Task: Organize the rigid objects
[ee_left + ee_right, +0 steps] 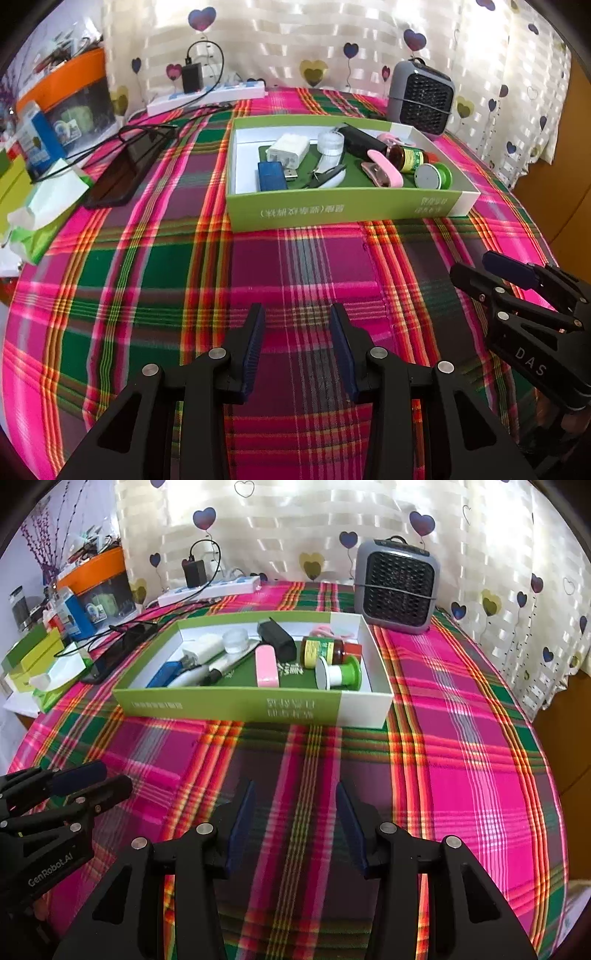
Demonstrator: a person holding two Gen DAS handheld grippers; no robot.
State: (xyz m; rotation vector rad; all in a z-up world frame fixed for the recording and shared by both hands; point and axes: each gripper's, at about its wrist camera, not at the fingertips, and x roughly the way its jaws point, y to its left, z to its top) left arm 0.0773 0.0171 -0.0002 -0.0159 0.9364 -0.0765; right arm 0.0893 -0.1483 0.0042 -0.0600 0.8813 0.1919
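Observation:
A green and white cardboard box [340,208] [236,705] sits on the plaid tablecloth and holds several small items: a white charger [288,149], a blue USB device [272,176], a pink case [266,666], a brown bottle [323,650], a green spool [341,674], a black case [277,637]. My left gripper [297,314] is open and empty, low over the cloth in front of the box. My right gripper [295,790] is open and empty beside it, and also shows in the left wrist view [476,269].
A grey fan heater [397,587] stands behind the box at the right. A power strip [207,589] with a black adapter lies at the back. A black phone [122,173], tissues [48,199] and boxes crowd the left edge.

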